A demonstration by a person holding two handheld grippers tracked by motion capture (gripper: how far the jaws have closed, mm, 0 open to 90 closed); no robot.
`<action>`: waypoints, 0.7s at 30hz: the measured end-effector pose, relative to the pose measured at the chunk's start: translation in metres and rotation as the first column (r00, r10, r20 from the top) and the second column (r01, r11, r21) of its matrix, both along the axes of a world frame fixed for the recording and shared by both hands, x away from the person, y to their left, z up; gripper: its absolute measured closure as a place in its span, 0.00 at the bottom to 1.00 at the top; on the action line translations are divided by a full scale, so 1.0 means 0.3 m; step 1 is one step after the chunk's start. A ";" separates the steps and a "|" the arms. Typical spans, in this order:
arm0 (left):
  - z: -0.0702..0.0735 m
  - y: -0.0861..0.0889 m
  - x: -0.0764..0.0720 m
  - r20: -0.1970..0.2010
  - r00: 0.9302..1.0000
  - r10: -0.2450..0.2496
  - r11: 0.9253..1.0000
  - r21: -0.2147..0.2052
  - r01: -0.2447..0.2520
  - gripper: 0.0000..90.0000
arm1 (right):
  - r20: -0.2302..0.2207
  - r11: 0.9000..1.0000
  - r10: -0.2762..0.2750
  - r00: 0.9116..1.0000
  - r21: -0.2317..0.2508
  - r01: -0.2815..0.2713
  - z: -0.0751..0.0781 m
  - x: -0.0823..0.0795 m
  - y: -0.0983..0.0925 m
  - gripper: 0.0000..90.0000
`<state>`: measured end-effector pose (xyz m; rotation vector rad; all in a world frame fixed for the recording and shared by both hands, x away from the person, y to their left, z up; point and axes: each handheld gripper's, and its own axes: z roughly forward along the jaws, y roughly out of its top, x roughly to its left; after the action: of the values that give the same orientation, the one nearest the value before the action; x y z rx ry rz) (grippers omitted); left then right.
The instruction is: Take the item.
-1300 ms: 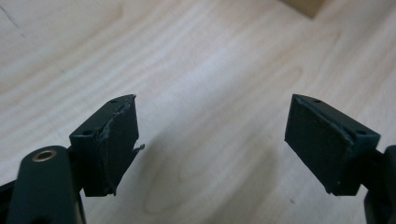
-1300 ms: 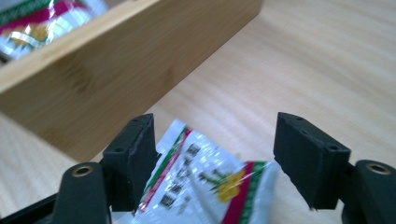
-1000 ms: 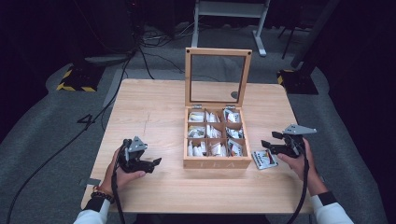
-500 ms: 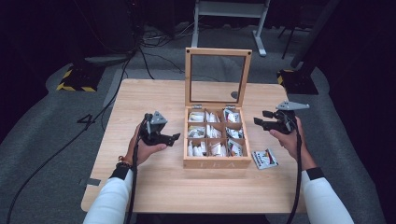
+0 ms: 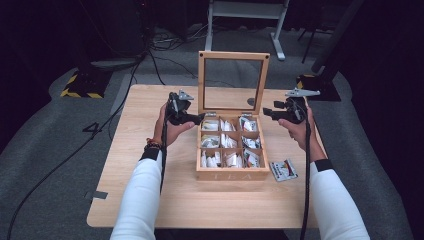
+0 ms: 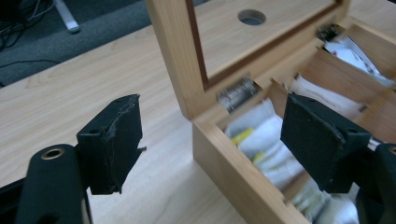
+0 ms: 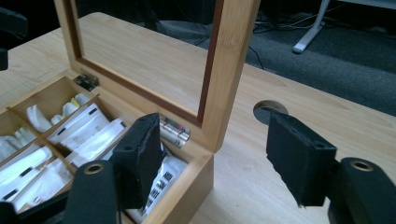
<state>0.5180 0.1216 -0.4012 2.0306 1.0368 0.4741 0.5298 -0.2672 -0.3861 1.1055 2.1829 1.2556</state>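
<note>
A wooden tea box [image 5: 231,175] stands in the middle of the table with its glass-paned lid [image 5: 233,56] upright. Its compartments hold several white tea bags [image 5: 227,141]. My left gripper [image 5: 199,119] hovers at the box's back left corner, beside the lid's hinge, open with nothing pressed between its pads. In the left gripper view the gripper [image 6: 212,140] frames that corner [image 6: 205,126]. My right gripper [image 5: 266,113] hovers at the back right corner, open; its jaws have just been opening. In the right gripper view the gripper [image 7: 219,158] frames the lid's right post [image 7: 229,70] without touching it.
A loose tea packet [image 5: 283,169] lies on the table [image 5: 150,200] to the right of the box's front corner. A round cable hole [image 7: 271,108] sits in the tabletop behind the box. Dark floor with cables and a desk frame [image 5: 245,10] lies beyond.
Both hands have risen and moved from beside the box's front toward its back. They now flank the lid at the hinges.
</note>
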 end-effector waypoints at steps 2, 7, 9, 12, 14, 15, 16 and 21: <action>0.002 -0.006 0.012 0.004 1.000 0.011 1.000 0.006 -0.011 0.24 | 0.001 1.000 -0.005 1.000 -0.008 0.005 0.003 0.008 0.006 0.38; 0.020 -0.048 0.068 -0.011 1.000 0.016 1.000 -0.002 -0.016 0.24 | -0.019 0.999 -0.039 0.999 -0.032 0.038 0.004 0.067 0.043 0.32; 0.024 -0.063 0.087 -0.015 0.999 0.039 0.999 0.028 -0.038 0.26 | -0.031 0.999 -0.042 0.999 -0.033 0.041 0.001 0.086 0.056 0.32; 0.026 -0.081 0.113 -0.023 0.997 0.073 0.995 0.065 -0.072 0.27 | -0.036 0.996 -0.061 0.997 -0.065 0.059 -0.004 0.107 0.081 0.32; 0.025 -0.086 0.125 -0.030 0.997 0.073 0.997 0.042 -0.072 0.28 | -0.040 0.997 -0.065 0.997 -0.051 0.063 -0.005 0.116 0.094 0.33; 0.025 -0.086 0.125 -0.030 0.997 0.073 0.997 0.042 -0.072 0.28 | -0.040 0.997 -0.064 0.997 -0.051 0.062 -0.005 0.122 0.101 0.33; 0.024 -0.092 0.140 -0.030 0.997 0.074 0.996 0.052 -0.072 0.28 | -0.042 0.996 -0.067 0.997 -0.054 0.064 -0.007 0.130 0.109 0.33; 0.025 -0.115 0.168 -0.046 0.996 0.074 0.995 0.065 -0.071 0.29 | -0.054 0.997 -0.071 0.996 -0.040 0.068 -0.009 0.148 0.142 0.33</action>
<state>0.5685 0.0872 -0.3937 2.0748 1.1413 0.5040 0.5741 -0.2245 -0.3888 1.2032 2.1793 1.1620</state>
